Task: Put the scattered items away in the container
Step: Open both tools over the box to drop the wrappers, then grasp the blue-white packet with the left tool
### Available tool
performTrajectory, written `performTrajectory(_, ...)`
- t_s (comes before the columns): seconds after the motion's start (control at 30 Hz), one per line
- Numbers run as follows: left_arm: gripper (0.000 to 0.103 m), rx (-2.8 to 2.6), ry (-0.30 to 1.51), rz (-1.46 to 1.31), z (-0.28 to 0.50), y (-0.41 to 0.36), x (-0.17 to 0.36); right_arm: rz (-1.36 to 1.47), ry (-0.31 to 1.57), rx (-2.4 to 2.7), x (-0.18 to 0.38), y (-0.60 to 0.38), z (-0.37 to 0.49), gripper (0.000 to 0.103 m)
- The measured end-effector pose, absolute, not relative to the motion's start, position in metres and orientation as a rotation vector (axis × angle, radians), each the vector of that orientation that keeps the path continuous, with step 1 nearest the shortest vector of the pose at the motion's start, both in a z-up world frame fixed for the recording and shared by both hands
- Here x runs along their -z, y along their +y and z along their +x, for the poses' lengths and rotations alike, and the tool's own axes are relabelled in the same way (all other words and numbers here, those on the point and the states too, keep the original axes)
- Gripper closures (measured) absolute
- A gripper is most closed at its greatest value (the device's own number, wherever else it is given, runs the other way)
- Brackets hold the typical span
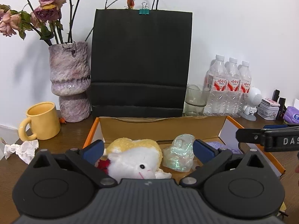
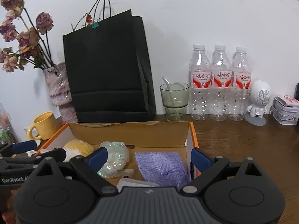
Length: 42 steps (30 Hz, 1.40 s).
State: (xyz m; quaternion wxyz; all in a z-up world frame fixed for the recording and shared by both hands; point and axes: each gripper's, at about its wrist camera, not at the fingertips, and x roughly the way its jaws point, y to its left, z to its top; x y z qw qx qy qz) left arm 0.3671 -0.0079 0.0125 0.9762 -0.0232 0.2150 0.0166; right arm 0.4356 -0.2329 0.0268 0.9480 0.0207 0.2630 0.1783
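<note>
Cardboard box [image 1: 160, 128], orange-edged and open, sits on the table [image 2: 243, 149] straight ahead of and beneath both my tongs, and it already holds the things I can see gathered. My left tongs [image 1: 148, 146] stand apart and empty, with the plush toy [image 1: 134, 158] and the iridescent wrapped bundle [image 1: 179, 153] lying between and just beyond their tips. My right tongs [image 2: 149, 157] are likewise apart, gripping nothing, over the purple knitted cloth [image 2: 162, 166].

By my judgement the plush is light and soft and will squash under a pinch, so I would take it across its body. The bundle looks crinkly and slippery; a gentle grip at its middle seems safest. The cloth is limp and would drape, so a bunched fold is the place to hold.

Counting: one plush, one bundle, one cloth in the box. Left of my left tongs, outside the box, lies one crumpled tissue [image 1: 20, 149] beside one yellow mug [image 1: 42, 120]; the tissue weighs almost nothing and can be pinched anywhere. Beyond stand three water bottles [image 2: 220, 84].
</note>
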Motion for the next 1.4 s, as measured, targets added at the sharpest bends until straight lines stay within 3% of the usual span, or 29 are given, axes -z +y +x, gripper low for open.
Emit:
performTrajectory(0.63,0.000,0.020,0.366,-0.064,0.319,-0.026,-0.023,-0.024,0.517,-0.343,-0.016,-0.288,0.361,0.007)
performTrajectory(1.0,0.000,0.064,0.487,-0.060,0.256,-0.061,0.008,-0.063,0.645,-0.364,0.027,-0.318,0.310,0.016)
performTrajectory(1.3,0.000,0.154,0.577,-0.025,0.247,-0.119,0.038,-0.084,0.681,-0.420,0.040,-0.321,0.305,0.040)
performTrajectory(1.4,0.003,0.162,0.589,0.031,0.251,-0.138,0.046,-0.108,0.678,-0.448,0.042,-0.320,0.302,0.057)
